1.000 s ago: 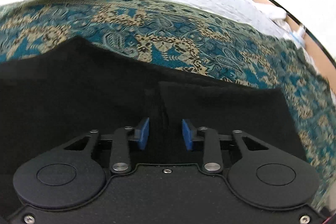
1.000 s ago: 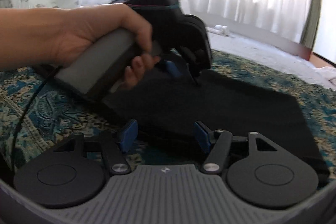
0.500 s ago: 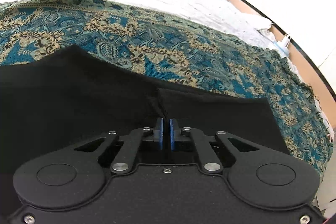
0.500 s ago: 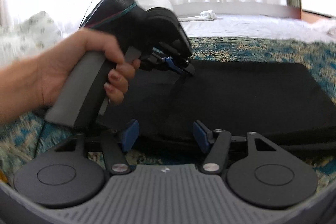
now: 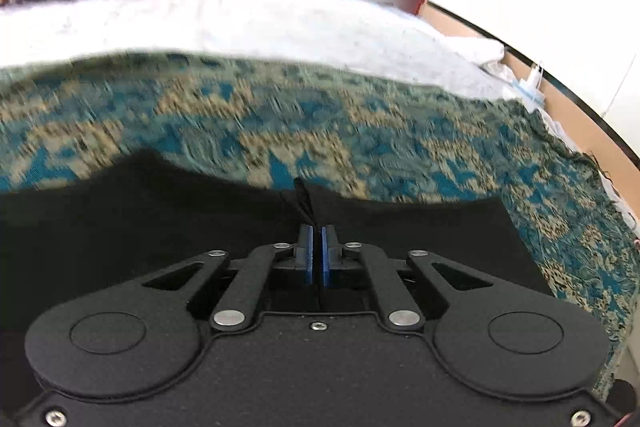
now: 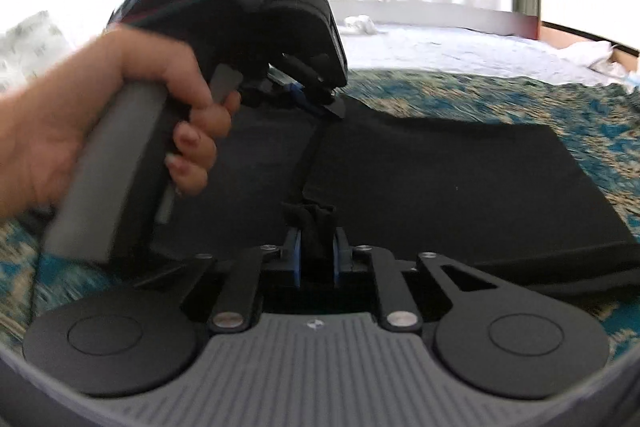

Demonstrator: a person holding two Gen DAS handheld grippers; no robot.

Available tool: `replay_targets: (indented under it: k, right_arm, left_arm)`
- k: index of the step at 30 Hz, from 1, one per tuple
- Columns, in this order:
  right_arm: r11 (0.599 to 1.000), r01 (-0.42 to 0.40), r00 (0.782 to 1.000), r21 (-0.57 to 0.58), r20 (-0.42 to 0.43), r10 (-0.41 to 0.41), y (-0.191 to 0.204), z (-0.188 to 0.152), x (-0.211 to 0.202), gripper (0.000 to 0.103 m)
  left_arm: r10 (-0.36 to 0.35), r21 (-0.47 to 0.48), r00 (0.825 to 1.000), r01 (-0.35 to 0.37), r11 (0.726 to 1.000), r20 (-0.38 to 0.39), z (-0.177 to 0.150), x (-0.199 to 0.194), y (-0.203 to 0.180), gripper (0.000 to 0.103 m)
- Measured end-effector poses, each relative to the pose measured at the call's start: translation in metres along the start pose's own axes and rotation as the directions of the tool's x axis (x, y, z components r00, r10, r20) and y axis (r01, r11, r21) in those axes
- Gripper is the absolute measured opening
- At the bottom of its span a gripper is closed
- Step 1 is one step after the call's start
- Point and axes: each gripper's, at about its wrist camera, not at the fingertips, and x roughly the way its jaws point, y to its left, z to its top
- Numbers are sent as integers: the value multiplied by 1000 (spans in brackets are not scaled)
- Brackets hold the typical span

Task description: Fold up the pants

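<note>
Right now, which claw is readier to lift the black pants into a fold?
Probably left: the left claw is shut on a pinch of the pants, while the right claw is closing around bunched cloth.

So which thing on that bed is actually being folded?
Start at the bed, whose near half is covered by a teal and tan patterned throw. On the throw lie the black pants, pinched by the left gripper and right gripper. They are the only plain dark cloth there.
</note>
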Motion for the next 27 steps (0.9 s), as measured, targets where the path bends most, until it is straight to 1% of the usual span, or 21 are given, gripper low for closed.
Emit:
replay_targets:
  k: [2,4,8,10,13,14,15,16,17,20,22,24,25,27]
  right_arm:
    - [1000,-25,999,-8,21,25,9,7,1,16]
    - [999,-47,999,-21,27,47,19,12,6,16]
    - [996,-84,996,-29,-25,84,33,9,24,17]
    - [996,-82,995,-31,-57,80,36,2,33,17]
    - [994,-78,996,-73,-42,75,38,-3,31,20]
    - [993,-83,996,-81,-43,80,39,-3,31,25]
    - [992,-96,995,-82,-45,93,39,-3,29,32]
    - [990,-113,993,-80,-45,110,40,-1,28,36]
    - [990,-125,992,-72,-41,122,38,-1,26,39]
    - [988,-142,989,-58,-38,140,31,0,19,57]
    - [986,-154,988,-63,-30,152,36,-3,6,60]
    - [986,-144,990,-83,-13,144,31,-3,1,64]
    - [986,-135,991,-98,-3,136,29,-4,-4,64]
    - [987,-111,993,-117,16,113,24,-3,-12,66]
  left_arm:
    - [26,23,999,-27,999,31,3,-8,4,5]
    - [66,45,997,-68,997,40,2,-10,11,5]
    - [141,25,990,-141,990,7,-6,-4,32,4]
    - [149,15,989,-149,989,-9,-12,-1,41,5]
    - [157,19,987,-157,987,-21,-21,4,49,5]
    - [157,16,987,-157,987,-22,-23,5,50,5]
    - [158,12,987,-157,987,-22,-24,6,50,5]
    - [159,9,987,-159,987,-22,-24,6,50,5]
    - [163,10,986,-163,987,-22,-23,6,49,7]
    - [188,24,982,-188,982,-24,-23,4,44,14]
    - [195,23,981,-194,981,-22,-23,1,41,16]
    - [192,16,981,-191,981,-20,-25,-4,39,24]
    - [194,13,981,-194,981,-16,-26,-8,39,26]
    - [203,8,979,-203,979,-5,-29,-15,37,34]
